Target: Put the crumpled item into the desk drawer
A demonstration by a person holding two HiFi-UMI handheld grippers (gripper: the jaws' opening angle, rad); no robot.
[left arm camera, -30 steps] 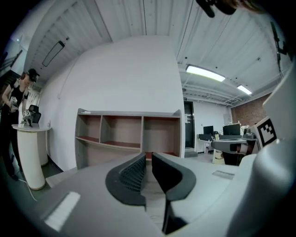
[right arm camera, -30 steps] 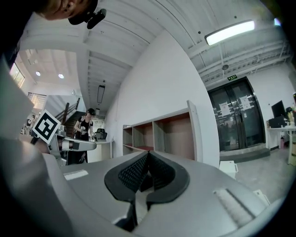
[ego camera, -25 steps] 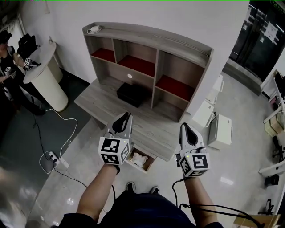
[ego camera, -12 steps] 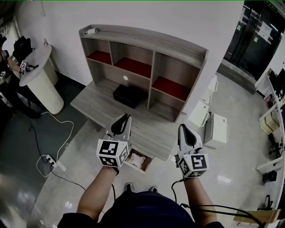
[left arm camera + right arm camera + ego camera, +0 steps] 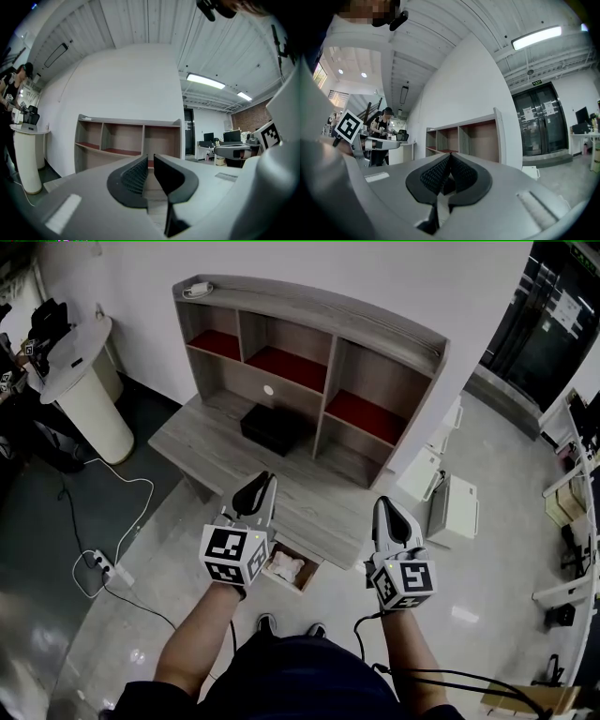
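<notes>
With crumpled item [image 5: 284, 567] in open drawer [image 5: 303, 581], press its front squarely toward the bench [image 5: 216, 442] using barely parted, empty left hand-held gripper [image 5: 265, 482]; keep clenched right hand-held gripper [image 5: 385, 504] clear.

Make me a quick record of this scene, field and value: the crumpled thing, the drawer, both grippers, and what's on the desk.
crumpled item: white, lying inside the drawer
drawer: pulled open below the desk's front edge
left hand-held gripper: over the desk's front edge, jaws a narrow gap apart, empty
right hand-held gripper: by the desk's front right corner, jaws together, empty
desk: black box under the shelf unit
task state: item in, drawer not yet closed
</notes>
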